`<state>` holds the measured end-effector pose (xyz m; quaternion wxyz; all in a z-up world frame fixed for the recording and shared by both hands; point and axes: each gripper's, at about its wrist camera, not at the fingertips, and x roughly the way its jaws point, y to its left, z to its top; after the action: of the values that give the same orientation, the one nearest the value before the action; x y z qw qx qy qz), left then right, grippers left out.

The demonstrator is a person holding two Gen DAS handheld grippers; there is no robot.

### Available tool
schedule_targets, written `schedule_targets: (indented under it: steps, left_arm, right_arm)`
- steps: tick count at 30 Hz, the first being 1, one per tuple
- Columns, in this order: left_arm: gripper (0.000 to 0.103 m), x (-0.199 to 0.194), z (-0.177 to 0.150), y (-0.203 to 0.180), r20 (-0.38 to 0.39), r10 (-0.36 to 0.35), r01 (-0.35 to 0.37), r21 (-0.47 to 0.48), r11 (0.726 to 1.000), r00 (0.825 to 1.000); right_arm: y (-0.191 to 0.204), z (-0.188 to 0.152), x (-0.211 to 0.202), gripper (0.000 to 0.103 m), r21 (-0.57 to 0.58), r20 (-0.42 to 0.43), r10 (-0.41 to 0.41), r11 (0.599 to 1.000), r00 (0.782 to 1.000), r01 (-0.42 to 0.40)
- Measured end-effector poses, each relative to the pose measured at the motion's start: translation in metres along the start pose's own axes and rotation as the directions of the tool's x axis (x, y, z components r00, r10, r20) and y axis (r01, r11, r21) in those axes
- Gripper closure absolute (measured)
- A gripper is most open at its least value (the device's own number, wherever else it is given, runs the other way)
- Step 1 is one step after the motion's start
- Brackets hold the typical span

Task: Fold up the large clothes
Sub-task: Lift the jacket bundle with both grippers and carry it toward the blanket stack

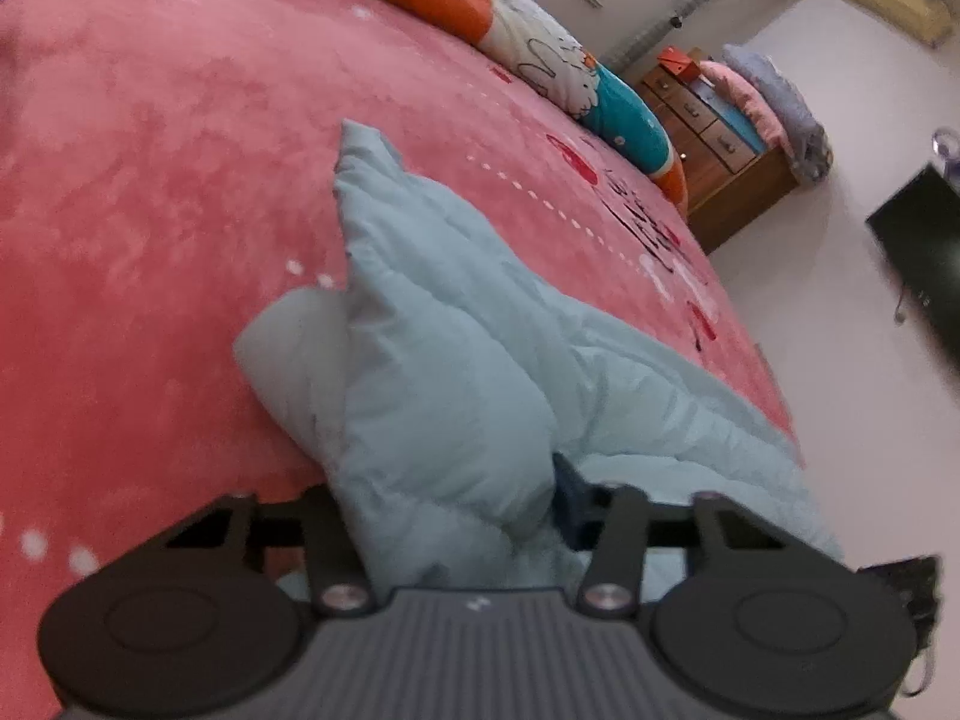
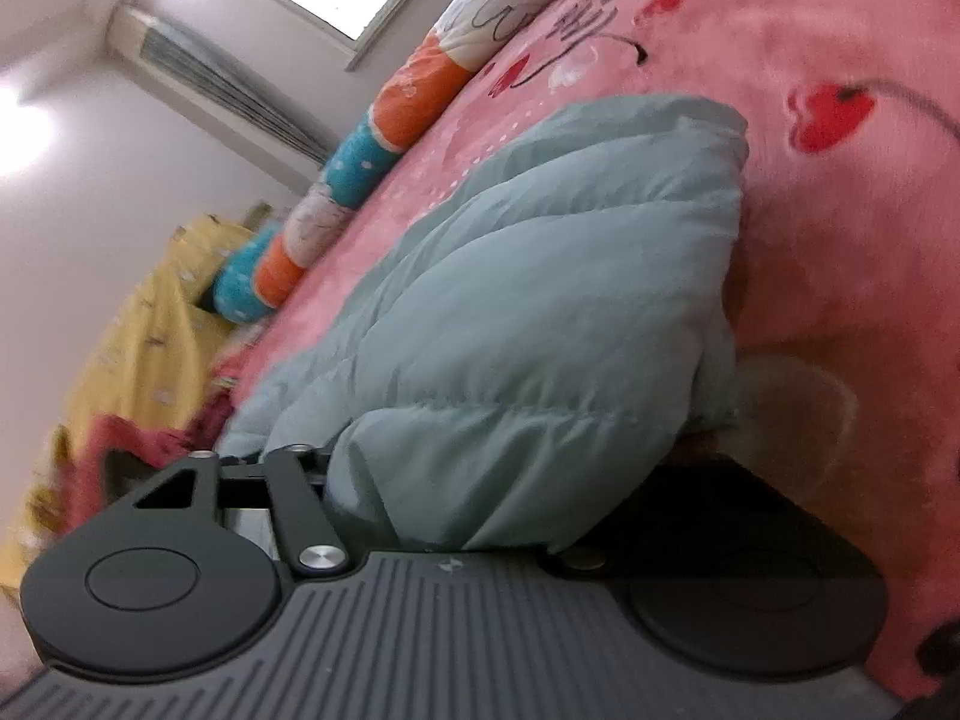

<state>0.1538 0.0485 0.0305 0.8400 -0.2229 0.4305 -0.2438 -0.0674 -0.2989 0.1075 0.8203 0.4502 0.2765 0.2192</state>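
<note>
A light blue puffy jacket [image 1: 456,324] lies on the pink bed cover [image 1: 150,180], with one pointed end stretched away toward the pillow. My left gripper [image 1: 432,402] is shut on a thick bunch of it. Its pale left finger [image 1: 288,348] presses against the fabric, and the right finger is buried under the cloth. In the right wrist view the same jacket [image 2: 540,300] bulges up between the jaws of my right gripper [image 2: 540,426], which is shut on a fat fold. Only its pale right finger [image 2: 792,402] shows; the other is covered.
A long bolster pillow [image 1: 528,42] in orange, teal and white runs along the bed's far edge. Past the bed corner are a wooden dresser [image 1: 714,138] with folded blankets, pale floor [image 1: 828,312] and a black cabinet [image 1: 924,240]. Yellow cloth [image 2: 156,312] hangs beside the bed.
</note>
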Motion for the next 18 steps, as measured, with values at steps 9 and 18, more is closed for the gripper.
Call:
schedule_targets:
  steps: [9,18]
  left_arm:
    - [0.077,-0.028,-0.035,-0.055,0.066,0.142,-0.151,0.150,0.977,0.988]
    - [0.079,-0.082,-0.107,-0.085,0.111,0.175,-0.194,0.189,0.963,0.978]
  right_arm:
    - [0.053,-0.025,-0.019,0.057,-0.111,0.118,-0.226,0.965,0.967,0.239]
    - [0.104,-0.079,-0.064,0.063,-0.244,0.234,-0.372,0.872,0.898,0.424]
